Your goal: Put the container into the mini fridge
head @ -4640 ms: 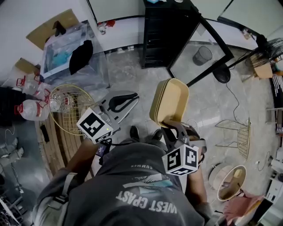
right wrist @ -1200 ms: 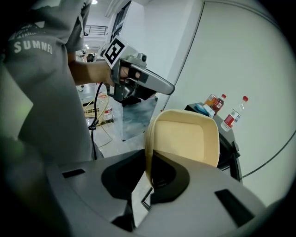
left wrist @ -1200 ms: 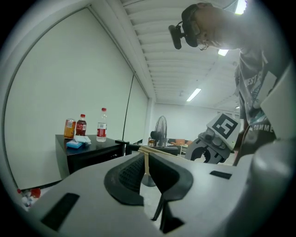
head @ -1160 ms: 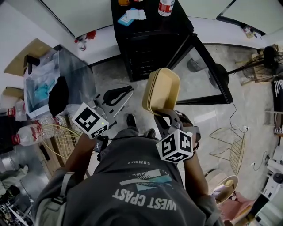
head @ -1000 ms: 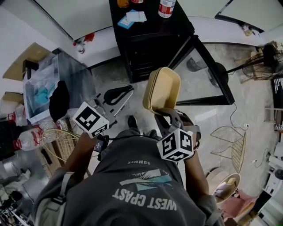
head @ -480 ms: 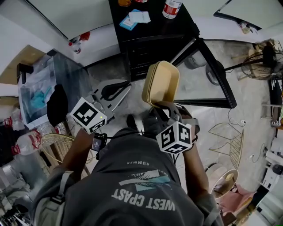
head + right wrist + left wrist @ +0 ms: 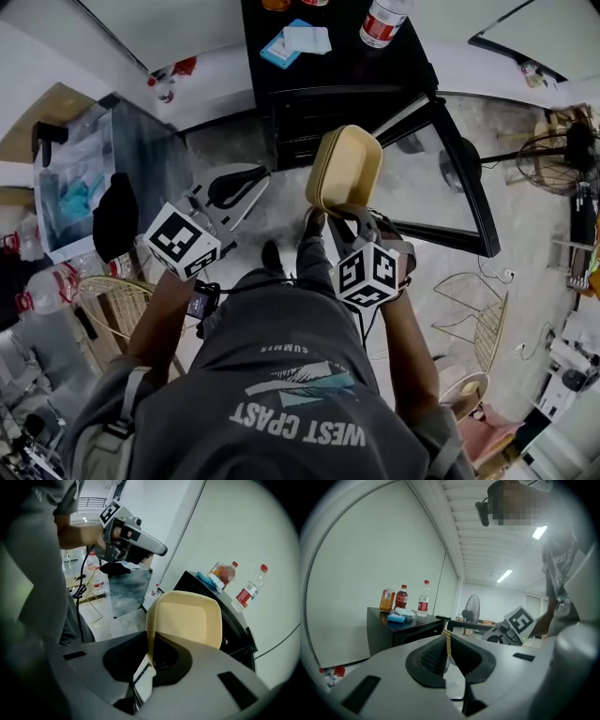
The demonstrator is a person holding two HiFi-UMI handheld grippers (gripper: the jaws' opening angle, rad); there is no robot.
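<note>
The person has moved in, so the tan container [image 7: 345,167] now hangs on edge just in front of the mini fridge [image 7: 319,112], whose door [image 7: 466,202] stands open; it is not yet inside. The right gripper [image 7: 339,211] is pinched narrowly on its lower rim. The left gripper [image 7: 246,181], jaws together and empty, hangs left of the fridge; I'd say only the reach inside remains.
</note>
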